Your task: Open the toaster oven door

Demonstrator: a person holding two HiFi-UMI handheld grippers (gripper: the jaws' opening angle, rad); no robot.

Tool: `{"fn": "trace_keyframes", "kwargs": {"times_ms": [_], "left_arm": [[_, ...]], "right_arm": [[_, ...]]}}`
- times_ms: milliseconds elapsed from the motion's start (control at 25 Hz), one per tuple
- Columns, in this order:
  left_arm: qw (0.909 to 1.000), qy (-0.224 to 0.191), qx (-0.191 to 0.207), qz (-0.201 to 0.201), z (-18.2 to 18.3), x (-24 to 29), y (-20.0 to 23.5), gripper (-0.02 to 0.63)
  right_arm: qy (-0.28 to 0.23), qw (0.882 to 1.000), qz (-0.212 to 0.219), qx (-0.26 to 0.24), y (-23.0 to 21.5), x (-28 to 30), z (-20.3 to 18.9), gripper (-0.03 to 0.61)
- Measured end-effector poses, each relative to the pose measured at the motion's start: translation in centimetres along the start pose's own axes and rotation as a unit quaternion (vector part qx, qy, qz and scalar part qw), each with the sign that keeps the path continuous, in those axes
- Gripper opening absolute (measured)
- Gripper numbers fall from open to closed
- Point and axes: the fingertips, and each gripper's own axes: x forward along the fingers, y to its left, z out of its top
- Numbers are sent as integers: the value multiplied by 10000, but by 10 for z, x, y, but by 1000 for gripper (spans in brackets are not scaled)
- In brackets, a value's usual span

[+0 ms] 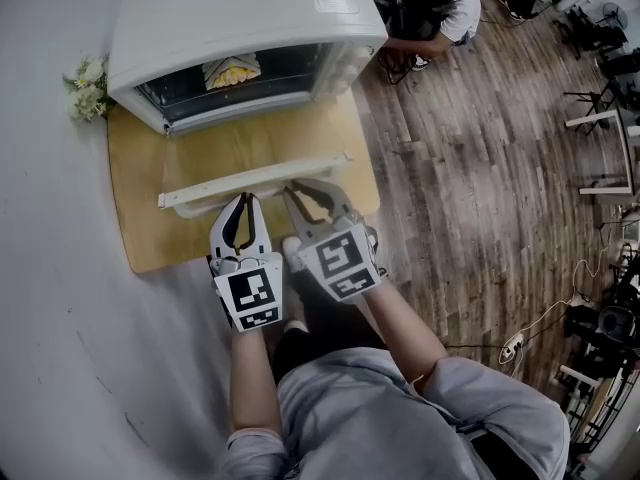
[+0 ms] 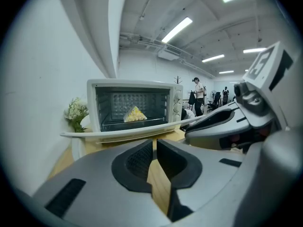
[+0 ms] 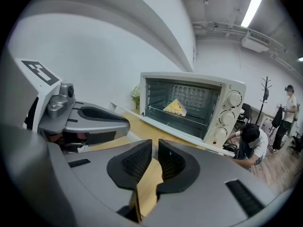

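Note:
The white toaster oven (image 1: 240,18) stands on a wooden board (image 1: 140,218). Its glass door (image 1: 255,178) lies folded down flat toward me. A yellow piece of food (image 1: 232,70) sits on the rack inside. My left gripper (image 1: 243,200) hovers just in front of the door's front edge, jaws drawn to a thin slit with nothing between them. Beside it on the right, my right gripper (image 1: 305,188) reaches the same edge, its jaws also nearly together and empty. The left gripper view shows the door (image 2: 128,132) level ahead. The right gripper view shows the open oven (image 3: 189,105).
A small bunch of white flowers (image 1: 88,86) stands at the oven's left, against the white wall. A person (image 1: 430,3) crouches on the wooden floor right of the oven. A power strip (image 1: 512,346) and cables lie on the floor at the right.

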Motion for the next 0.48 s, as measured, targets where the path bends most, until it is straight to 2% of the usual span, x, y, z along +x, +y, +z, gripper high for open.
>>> {"fn": "trace_keyframes", "kwargs": {"times_ms": [480], "left_arm": [[9994,-208,-96,240,-35,-1,-5,23]], "right_arm": [[-481,9943,-584,749,2,2,-34,26]]}}
